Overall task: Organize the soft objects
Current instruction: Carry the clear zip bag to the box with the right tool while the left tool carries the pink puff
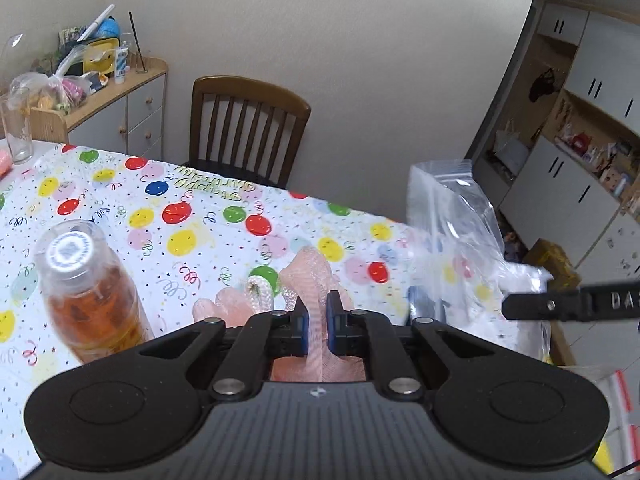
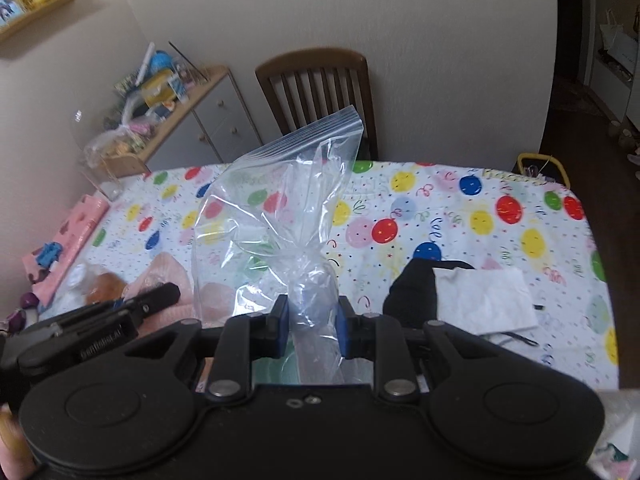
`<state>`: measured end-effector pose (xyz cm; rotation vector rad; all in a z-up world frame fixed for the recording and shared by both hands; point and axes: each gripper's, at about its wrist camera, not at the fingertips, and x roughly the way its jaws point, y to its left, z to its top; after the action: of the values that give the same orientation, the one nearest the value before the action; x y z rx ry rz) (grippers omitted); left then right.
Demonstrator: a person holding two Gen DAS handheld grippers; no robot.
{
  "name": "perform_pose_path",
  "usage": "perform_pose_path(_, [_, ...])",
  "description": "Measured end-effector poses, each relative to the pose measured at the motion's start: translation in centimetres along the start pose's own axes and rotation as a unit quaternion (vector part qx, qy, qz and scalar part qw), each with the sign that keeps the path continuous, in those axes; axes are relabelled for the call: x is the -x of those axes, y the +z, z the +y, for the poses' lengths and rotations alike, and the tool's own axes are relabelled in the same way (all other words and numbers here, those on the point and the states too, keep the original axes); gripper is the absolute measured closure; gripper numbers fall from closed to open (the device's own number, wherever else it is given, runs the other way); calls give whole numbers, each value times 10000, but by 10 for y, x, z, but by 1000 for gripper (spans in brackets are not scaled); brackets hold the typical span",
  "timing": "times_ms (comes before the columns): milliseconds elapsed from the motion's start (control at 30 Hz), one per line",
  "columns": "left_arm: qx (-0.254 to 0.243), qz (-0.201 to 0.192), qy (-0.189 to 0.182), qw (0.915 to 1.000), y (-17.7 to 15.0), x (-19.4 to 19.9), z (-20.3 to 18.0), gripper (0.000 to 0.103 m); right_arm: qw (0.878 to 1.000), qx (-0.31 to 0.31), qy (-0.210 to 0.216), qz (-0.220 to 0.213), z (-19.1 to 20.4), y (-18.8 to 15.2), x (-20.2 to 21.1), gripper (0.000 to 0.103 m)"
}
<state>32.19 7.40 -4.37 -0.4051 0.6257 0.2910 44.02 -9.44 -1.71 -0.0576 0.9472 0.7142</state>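
Note:
My left gripper (image 1: 318, 316) is shut on a pink mesh bath sponge (image 1: 308, 276) with a white cord loop (image 1: 262, 292), lifted above the balloon-print tablecloth (image 1: 200, 216). My right gripper (image 2: 312, 320) is shut on the bunched lower part of a clear zip bag (image 2: 280, 200), which stands up above the jaws with its zip edge on top. In the left wrist view the same zip bag (image 1: 452, 216) hangs at the right, next to the right gripper's black finger (image 1: 560, 304). In the right wrist view the left gripper's finger (image 2: 156, 296) and the pink sponge (image 2: 168, 276) lie at lower left.
A clear bottle of amber liquid (image 1: 88, 288) stands close to the left gripper. A black cloth (image 2: 412, 288) and a white cloth (image 2: 484, 300) lie at the right, a pink printed cloth (image 2: 64, 240) at the left. A wooden chair (image 2: 320, 92) and a cluttered cabinet (image 1: 120, 96) stand beyond the table.

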Motion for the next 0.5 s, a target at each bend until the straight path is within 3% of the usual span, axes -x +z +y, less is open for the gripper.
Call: perform_pose_path(500, [-169,-68,-855,9962,-11,80,-88,95,9993,-198,-38,-313,-53,-66,120,81])
